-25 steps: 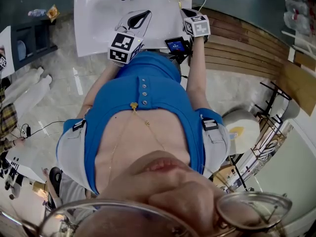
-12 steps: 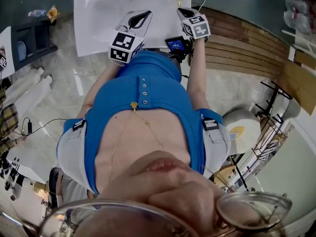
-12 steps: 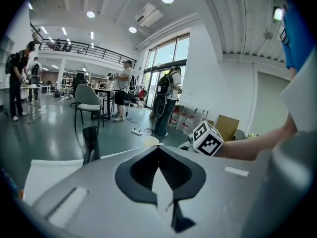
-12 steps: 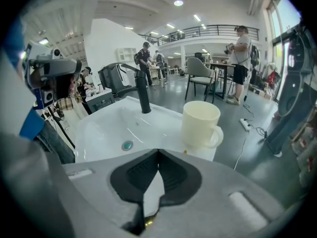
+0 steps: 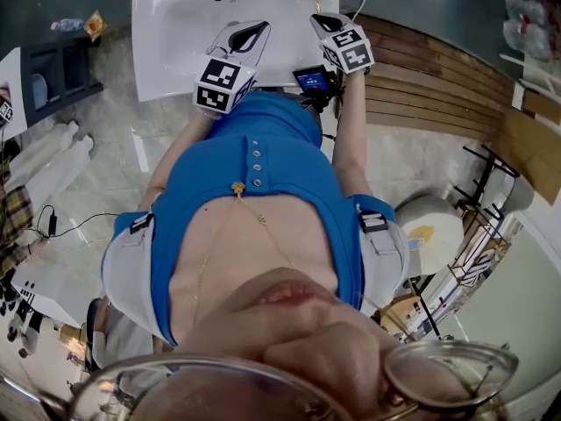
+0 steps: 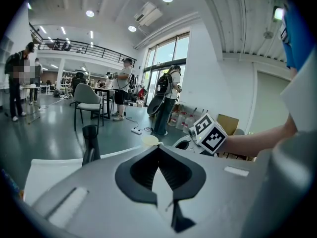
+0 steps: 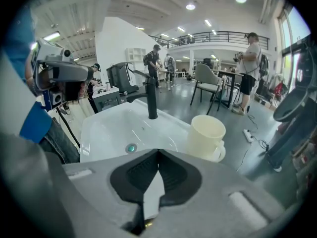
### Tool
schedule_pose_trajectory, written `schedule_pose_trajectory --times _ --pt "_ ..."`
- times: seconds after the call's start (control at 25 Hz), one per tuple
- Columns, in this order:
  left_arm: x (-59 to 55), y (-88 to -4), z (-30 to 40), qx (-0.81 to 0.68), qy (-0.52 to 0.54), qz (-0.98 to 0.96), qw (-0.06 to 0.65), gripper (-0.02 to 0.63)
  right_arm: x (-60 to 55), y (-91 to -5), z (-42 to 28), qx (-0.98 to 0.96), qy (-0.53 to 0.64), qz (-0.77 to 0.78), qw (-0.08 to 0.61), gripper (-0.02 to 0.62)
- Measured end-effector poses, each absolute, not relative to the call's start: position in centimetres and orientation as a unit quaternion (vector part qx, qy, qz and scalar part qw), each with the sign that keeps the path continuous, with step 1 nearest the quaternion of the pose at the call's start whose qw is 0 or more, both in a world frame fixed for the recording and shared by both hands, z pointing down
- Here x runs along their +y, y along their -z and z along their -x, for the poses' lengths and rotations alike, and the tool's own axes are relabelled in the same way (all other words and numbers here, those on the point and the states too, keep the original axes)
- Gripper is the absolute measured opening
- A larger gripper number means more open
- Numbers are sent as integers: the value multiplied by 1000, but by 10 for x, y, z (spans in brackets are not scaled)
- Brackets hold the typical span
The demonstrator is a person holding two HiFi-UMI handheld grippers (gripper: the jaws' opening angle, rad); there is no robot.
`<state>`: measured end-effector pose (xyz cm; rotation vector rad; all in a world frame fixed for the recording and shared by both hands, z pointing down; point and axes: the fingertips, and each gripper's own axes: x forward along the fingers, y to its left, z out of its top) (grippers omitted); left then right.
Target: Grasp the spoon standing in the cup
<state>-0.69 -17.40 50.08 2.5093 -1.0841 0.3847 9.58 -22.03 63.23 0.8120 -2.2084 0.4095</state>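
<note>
Cup (image 7: 207, 135) on sink (image 7: 109, 128) rim, right of faucet (image 7: 151, 100); drain (image 7: 130, 148) before faucet.

I see a blue button-front shirt (image 5: 263, 209) w/ pale grey short sleeves (image 5: 390, 257), black tabs (image 5: 372, 221), thin gold chain (image 5: 237, 188), specs (image 5: 447, 371), plus grey left gripper (image 6: 158, 149) & right gripper (image 7: 158, 151), each w/ a b/w marker cube (image 5: 223, 84).

Your cup (image 7: 207, 135) is plain cream; the sink (image 7: 109, 128) is glossy white, with a black faucet (image 7: 151, 100) and a teal drain (image 7: 130, 148). Your left tongs (image 6: 158, 150) and right tongs (image 7: 158, 155) are grey with black pads (image 7: 133, 180). Their marker cubes (image 5: 223, 84) are patterned in black-and-white squares, and your shirt (image 5: 254, 200) is blue.
</note>
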Motion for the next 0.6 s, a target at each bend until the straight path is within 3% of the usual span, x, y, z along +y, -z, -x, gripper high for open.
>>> schedule_pose_trajectory --times 0.6 --pt "-171 -499 4 -382 -138 -895 185 0 -209 -591 -71 -892 -101 -277 341 2"
